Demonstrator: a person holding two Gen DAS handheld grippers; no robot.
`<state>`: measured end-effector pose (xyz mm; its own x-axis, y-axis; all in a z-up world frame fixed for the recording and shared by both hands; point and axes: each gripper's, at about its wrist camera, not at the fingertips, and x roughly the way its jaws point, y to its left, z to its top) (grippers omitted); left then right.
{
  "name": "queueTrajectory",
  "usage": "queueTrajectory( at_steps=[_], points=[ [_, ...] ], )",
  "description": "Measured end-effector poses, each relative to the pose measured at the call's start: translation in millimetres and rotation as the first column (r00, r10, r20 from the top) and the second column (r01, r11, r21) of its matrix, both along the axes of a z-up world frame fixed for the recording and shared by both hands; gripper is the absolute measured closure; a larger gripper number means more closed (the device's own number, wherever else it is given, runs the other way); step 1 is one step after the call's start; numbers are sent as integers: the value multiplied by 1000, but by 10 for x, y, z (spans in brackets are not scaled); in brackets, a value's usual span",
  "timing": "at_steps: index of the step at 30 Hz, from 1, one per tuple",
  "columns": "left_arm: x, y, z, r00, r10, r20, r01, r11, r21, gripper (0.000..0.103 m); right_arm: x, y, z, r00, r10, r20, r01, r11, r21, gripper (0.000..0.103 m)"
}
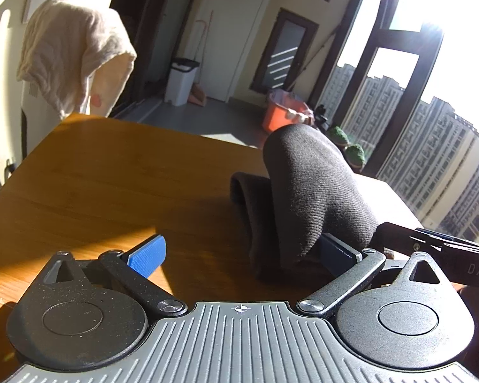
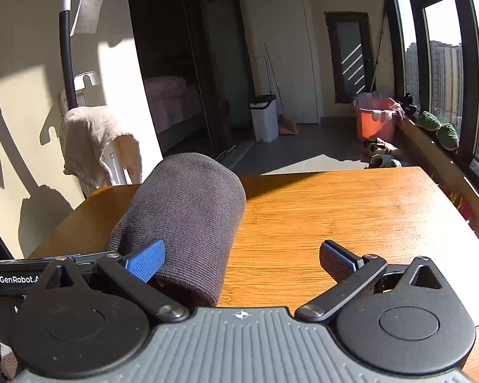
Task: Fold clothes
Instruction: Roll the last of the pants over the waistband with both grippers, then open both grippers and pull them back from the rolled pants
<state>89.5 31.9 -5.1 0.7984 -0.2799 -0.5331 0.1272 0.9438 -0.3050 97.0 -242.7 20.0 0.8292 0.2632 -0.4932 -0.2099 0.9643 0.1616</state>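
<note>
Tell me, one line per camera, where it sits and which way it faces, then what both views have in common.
Left wrist: sits on the left gripper, looking forward over the wooden table toward the windows; its jaws stand open, the dark folded garment by the right one, with the other gripper's body at right.
Right wrist: sits on the right gripper, facing the room's far wall; open jaws, the garment by the left one.
Shared: garment, table, cream cloth, white bin, orange tub.
</note>
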Motion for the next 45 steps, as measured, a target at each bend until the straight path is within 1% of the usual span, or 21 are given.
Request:
queueTrajectory(
  at_steps=[2,4,7,8,9,12,15,16,20,21,22,24,29,34,45],
  points=[
    [37,-27,1,1000,13,5,-13,1000,13,0,48,15,-3,1000,-10,3,10,1000,-8,0],
    [26,-30,2,1000,17,11,-17,1000,13,0,67,-1,19,1000,-14,0,14,1000,8,0],
    [-75,-5,-5,1000,28,7,-28,1000,8,0,-25,-57,30,1000,-9,-10,9,1000,24,0],
    [-115,-1,-12,999,38,-20,-38,999,16,0,-78,-79,9,1000,-18,-19,19,1000,17,0],
    [-163,-1,-3,999,43,-11,-43,999,25,0,-139,-104,-20,999,-32,-33,32,999,9,0],
    [-326,-36,7,999,48,-24,-47,997,53,0,-312,-191,-136,990,-89,-108,89,996,-7,0],
    [-426,-153,21,997,62,-42,-55,989,139,0,-447,-213,-182,976,-137,-172,134,990,-33,0],
    [-461,-209,24,996,70,-50,-60,982,178,0,-485,-192,-189,973,-144,-180,138,989,-49,0],
    [-600,-421,4,991,103,-84,-69,940,335,0,-610,-53,-214,971,-150,-186,128,984,-123,0],
    [-639,-441,3,991,105,-80,-71,937,343,0,-642,-18,-220,970,-151,-188,126,982,-142,0],
    [-675,-433,1,991,106,-85,-72,942,328,0,-673,17,-227,970,-153,-190,123,979,-160,0],
    [-747,-439,-3,991,106,-84,-72,940,332,0,-726,81,-237,969,-162,-186,127,974,-186,0],
    [-893,-425,-8,991,106,-83,-73,941,330,0,-775,113,-250,969,-186,-165,156,971,-181,0],
    [-896,-400,-5,984,160,-82,-124,936,330,0,-799,96,-248,970,-181,-159,152,972,-179,0],
    [-903,-395,1,982,168,-81,-132,934,332,0,-816,95,-238,973,-171,-156,143,974,-177,0]
  ],
)
